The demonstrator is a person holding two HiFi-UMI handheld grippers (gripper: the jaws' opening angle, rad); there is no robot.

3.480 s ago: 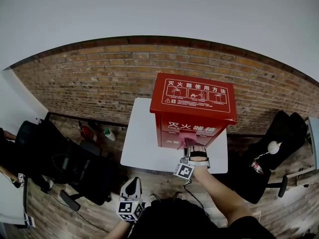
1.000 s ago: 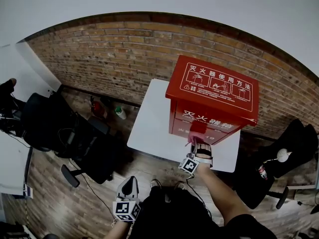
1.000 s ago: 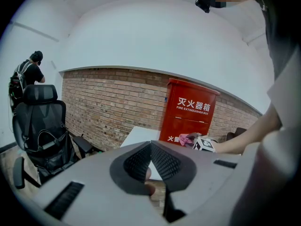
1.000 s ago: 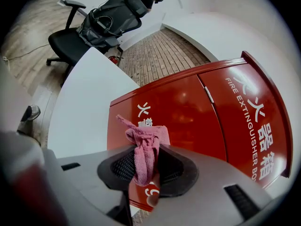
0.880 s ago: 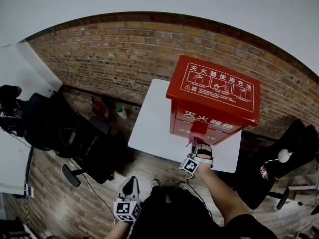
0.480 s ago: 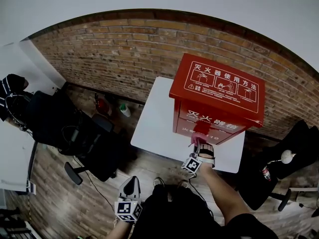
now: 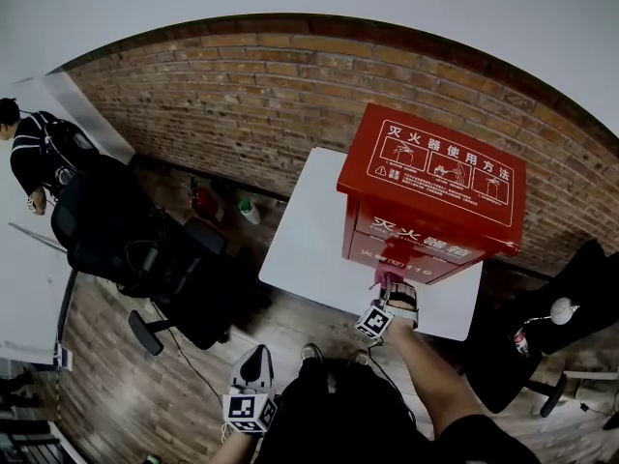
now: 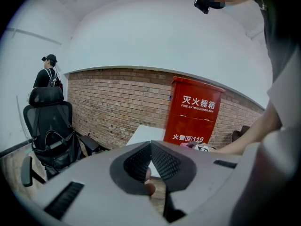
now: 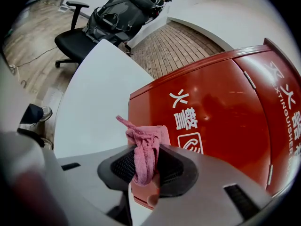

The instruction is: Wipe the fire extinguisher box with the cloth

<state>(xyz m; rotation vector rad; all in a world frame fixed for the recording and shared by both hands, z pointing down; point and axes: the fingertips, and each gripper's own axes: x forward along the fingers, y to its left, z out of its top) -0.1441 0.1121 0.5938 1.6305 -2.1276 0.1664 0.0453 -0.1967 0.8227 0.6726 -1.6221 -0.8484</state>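
Fire extinguisher box (image 7: 432,184): is standing upright on the right part of the white table (image 7: 308,249), with its sloped lid overhanging the red front face.
Right gripper (image 9: 146,166): its fingers are clamping the pink cloth (image 9: 143,147), with the jaws closed onto the bunched fabric.
Cloth position: the bunch is sticking out past the jaw tips and lying against the lower front of the box, close to the box's left vertical edge.
Left gripper (image 8: 150,160): its fingers are meeting at the tips and gripping nothing. It is hanging low beside the person's body, well apart from the table.
Table edges: a narrow strip of bare top is showing between the box front and the near edge. A broad bare area is lying to the left of the box.
Back edge: the far side of the table is sitting near the brick wall (image 7: 242,95).
Open room, left: wooden floor (image 7: 193,375) is lying open between the table and a black office chair (image 7: 131,249).
Open room, right: another dark chair (image 7: 580,288) is standing near the table's right edge.
Bystander: a person (image 7: 34,153) is standing far to the left, beyond the office chair.
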